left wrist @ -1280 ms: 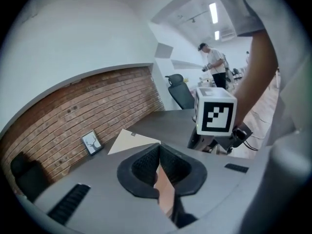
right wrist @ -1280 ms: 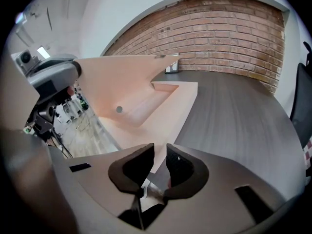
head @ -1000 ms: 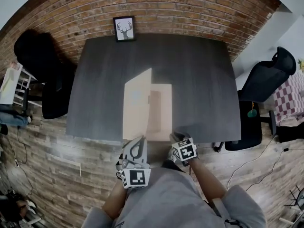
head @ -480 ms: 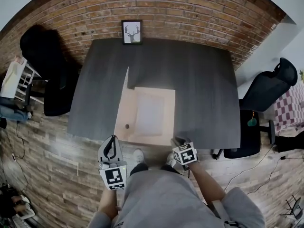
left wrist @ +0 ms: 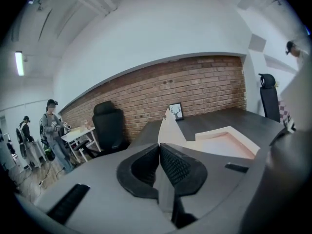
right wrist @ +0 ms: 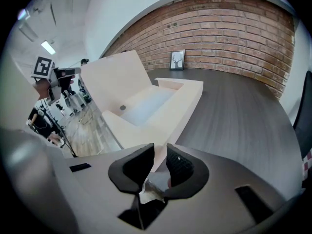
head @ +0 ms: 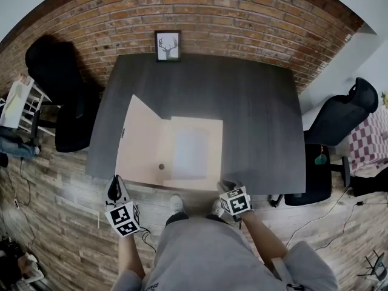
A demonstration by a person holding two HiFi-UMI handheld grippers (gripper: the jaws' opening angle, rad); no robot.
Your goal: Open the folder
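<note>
Grey sweatshirt (head: 206, 253); grey left claw (left wrist: 159, 149), right claw (right wrist: 160, 152), black-and-white marker cubes (head: 124, 219).

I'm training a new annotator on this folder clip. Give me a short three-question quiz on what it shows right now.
1. True or false: the folder on the table is closed.
2. What stands at the table's far edge, by the brick wall? A) framed deer picture B) lamp C) mug
3. Fill in: the ___ tongs are at the folder's near corner, while the other pair is shut, short of the table.

Key: 1 false, its cover is swung open to the left. 2 A. 3 right tongs; the left tongs are empty.
</note>
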